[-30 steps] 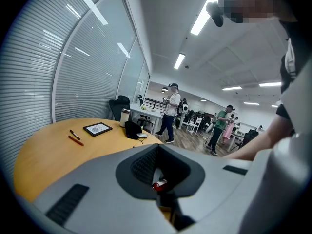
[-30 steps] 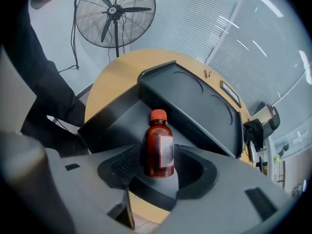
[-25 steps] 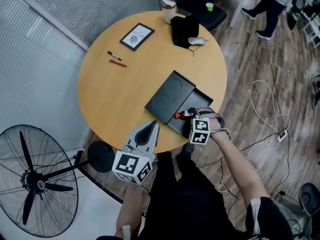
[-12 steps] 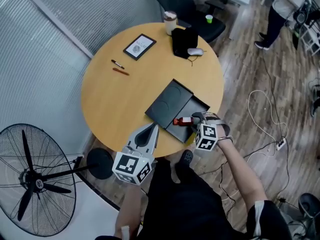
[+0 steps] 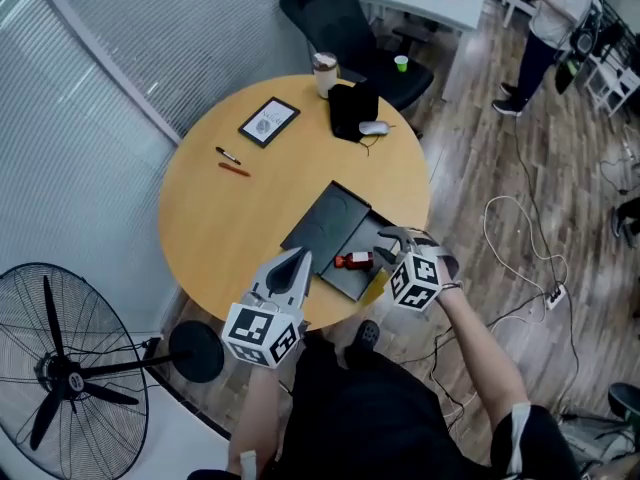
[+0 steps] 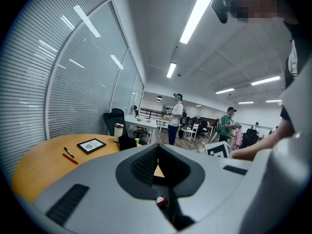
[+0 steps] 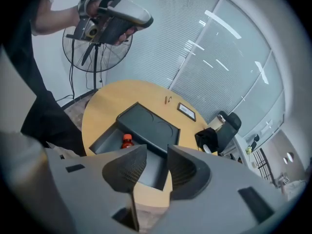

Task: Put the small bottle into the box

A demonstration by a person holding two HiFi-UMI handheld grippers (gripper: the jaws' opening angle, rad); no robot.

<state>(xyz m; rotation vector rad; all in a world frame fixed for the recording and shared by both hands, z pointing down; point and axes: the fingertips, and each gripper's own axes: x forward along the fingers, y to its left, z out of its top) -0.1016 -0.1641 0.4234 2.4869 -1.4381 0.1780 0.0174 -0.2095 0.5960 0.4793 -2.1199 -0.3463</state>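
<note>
The small red bottle (image 5: 353, 260) (image 7: 126, 141) lies on its side in the uncovered part of the black box (image 5: 345, 280) (image 7: 104, 139), at the near right of the round table. The box's lid (image 5: 322, 223) (image 7: 148, 126) covers its far half. My right gripper (image 5: 388, 245) (image 7: 156, 155) hovers just right of the box, off the bottle. Its jaws are closing with nothing between them. My left gripper (image 5: 300, 259) (image 6: 157, 149) is shut and empty, over the table's near edge, left of the box.
At the table's far side lie a framed tablet (image 5: 268, 121), two pens (image 5: 230, 161), a cup (image 5: 324, 73) and a black pouch with a mouse (image 5: 352, 110). An office chair (image 5: 335, 18) stands behind, a floor fan (image 5: 60, 378) at lower left, cables (image 5: 520, 238) at right.
My right gripper has drawn back to the right, away from the bottle, which stays lying in the box. Its jaws have narrowed. The left gripper has hardly moved.
</note>
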